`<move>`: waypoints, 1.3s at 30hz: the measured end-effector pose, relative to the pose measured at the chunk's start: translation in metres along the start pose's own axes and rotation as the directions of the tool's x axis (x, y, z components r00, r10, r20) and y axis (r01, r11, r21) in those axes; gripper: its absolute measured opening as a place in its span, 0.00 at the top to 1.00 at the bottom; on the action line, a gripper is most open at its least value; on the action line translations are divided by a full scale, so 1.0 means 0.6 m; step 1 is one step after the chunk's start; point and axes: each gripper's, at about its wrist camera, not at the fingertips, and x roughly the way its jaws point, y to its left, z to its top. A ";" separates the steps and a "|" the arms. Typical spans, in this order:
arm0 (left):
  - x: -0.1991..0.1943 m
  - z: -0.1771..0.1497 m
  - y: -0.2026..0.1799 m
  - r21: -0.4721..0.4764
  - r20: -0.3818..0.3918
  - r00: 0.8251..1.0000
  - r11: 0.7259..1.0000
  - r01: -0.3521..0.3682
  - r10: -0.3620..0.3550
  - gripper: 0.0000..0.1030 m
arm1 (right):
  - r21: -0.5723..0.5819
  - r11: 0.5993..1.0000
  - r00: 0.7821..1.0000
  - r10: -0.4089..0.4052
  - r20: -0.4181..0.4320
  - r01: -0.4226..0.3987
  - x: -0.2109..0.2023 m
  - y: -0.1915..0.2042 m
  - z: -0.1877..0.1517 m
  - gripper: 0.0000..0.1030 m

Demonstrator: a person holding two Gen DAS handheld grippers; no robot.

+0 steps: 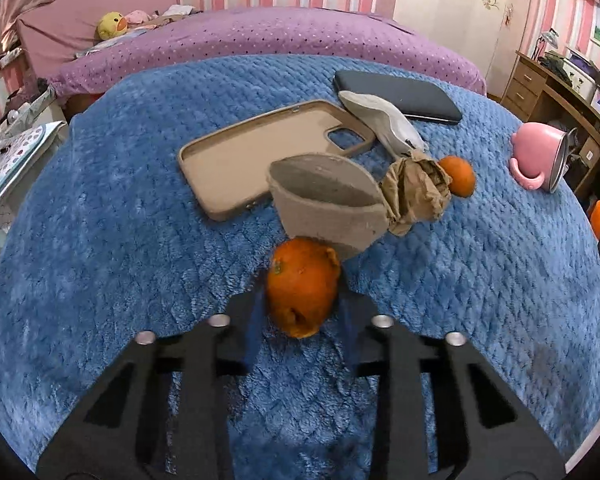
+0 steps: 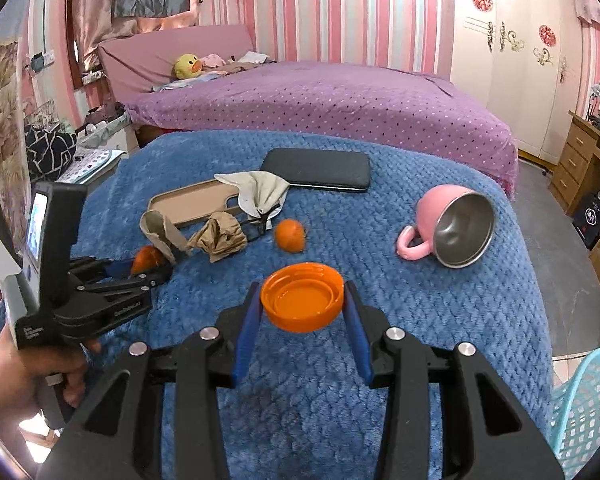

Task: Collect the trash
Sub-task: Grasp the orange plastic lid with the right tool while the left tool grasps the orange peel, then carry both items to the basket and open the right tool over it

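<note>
My left gripper (image 1: 302, 300) is shut on a piece of orange peel (image 1: 302, 290), low over the blue blanket (image 1: 120, 260); it also shows in the right wrist view (image 2: 150, 266). My right gripper (image 2: 302, 300) is shut on an orange plastic cap (image 2: 302, 296), held above the blanket. A flattened cardboard cup (image 1: 326, 204), a crumpled brown paper (image 1: 414, 194) and a second orange piece (image 1: 458, 176) lie just beyond the left gripper.
A beige phone case (image 1: 260, 156), a grey cloth (image 1: 384, 120), a black phone (image 1: 396, 96) and a tipped pink mug (image 2: 448, 226) lie on the blanket. A light blue basket (image 2: 584, 408) stands at the lower right. A purple bed (image 2: 320, 100) lies behind.
</note>
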 end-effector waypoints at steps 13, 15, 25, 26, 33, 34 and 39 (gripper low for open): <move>-0.128 -0.020 0.001 0.034 0.125 0.990 0.997 0.067 -0.071 0.84 | 0.058 0.998 0.997 -0.014 0.078 0.010 -0.079 -0.028 -0.014 0.61; -0.153 -0.016 -0.006 0.037 0.164 0.983 0.996 0.079 -0.084 0.84 | 0.072 0.997 0.994 -0.022 0.106 0.014 -0.100 -0.035 -0.014 0.61; -0.223 -0.004 -0.074 0.076 0.282 0.948 0.988 0.133 -0.150 0.84 | 0.080 0.995 0.982 -0.067 0.177 0.053 -0.172 -0.075 -0.019 0.61; -0.227 -0.005 -0.080 0.080 0.287 0.945 0.987 0.139 -0.156 0.84 | 0.090 0.994 0.980 -0.079 0.181 0.063 -0.178 -0.085 -0.021 0.61; -0.251 -0.005 -0.134 0.117 0.315 0.924 0.975 0.191 -0.219 0.84 | 0.174 0.979 0.966 -0.141 0.219 0.103 -0.225 -0.155 -0.030 0.61; -0.252 -0.006 -0.141 0.120 0.312 0.922 0.972 0.203 -0.231 0.84 | 0.178 0.978 0.964 -0.145 0.224 0.106 -0.230 -0.161 -0.031 0.61; -0.253 -0.008 -0.168 0.137 0.301 0.916 0.963 0.233 -0.265 0.84 | 0.176 0.975 0.953 -0.176 0.246 0.134 -0.258 -0.185 -0.036 0.61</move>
